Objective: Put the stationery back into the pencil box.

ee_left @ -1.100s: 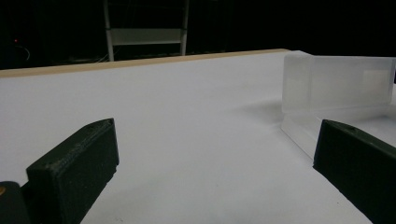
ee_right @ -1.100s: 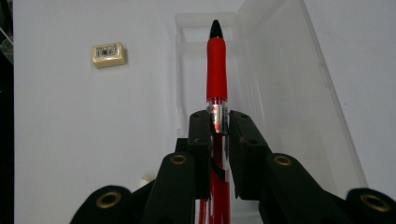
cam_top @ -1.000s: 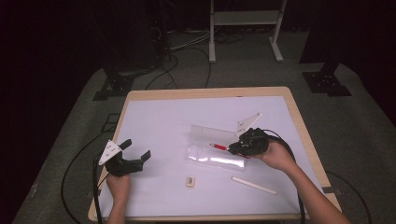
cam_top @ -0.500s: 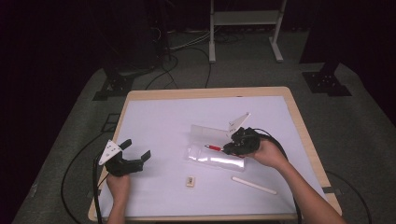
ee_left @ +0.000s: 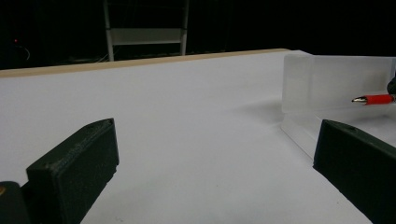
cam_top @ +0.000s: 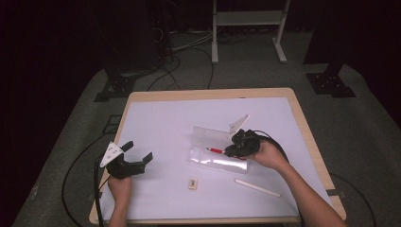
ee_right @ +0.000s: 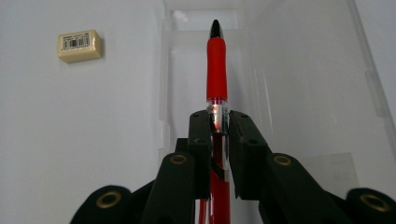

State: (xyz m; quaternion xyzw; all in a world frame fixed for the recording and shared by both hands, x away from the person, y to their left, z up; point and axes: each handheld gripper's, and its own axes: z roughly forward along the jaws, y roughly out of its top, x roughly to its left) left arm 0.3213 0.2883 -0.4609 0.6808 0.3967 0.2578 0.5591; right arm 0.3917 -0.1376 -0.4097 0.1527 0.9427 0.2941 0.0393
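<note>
A red pen (ee_right: 217,70) with a dark tip sticks out from my right gripper (ee_right: 219,122), whose jaws are shut on its barrel. In the high view the red pen (cam_top: 215,151) points left over a clear plastic case (cam_top: 213,150) lying open in the middle of the table, and the right gripper (cam_top: 235,148) hovers at the case's right end. The left gripper view catches the pen tip (ee_left: 373,99) before the case's upright lid (ee_left: 336,84). My left gripper (cam_top: 139,152) stands open near the table's left front, nothing between its jaws.
A cream eraser (cam_top: 192,183) lies in front of the case, also in the right gripper view (ee_right: 79,45). A white stick (cam_top: 257,187) lies at the front right. The white mat (cam_top: 165,123) covers the wooden table (cam_top: 208,93). Cables trail off both sides.
My right gripper has carried the red pen leftward and lower, over the open case. The left gripper has stayed where it was.
</note>
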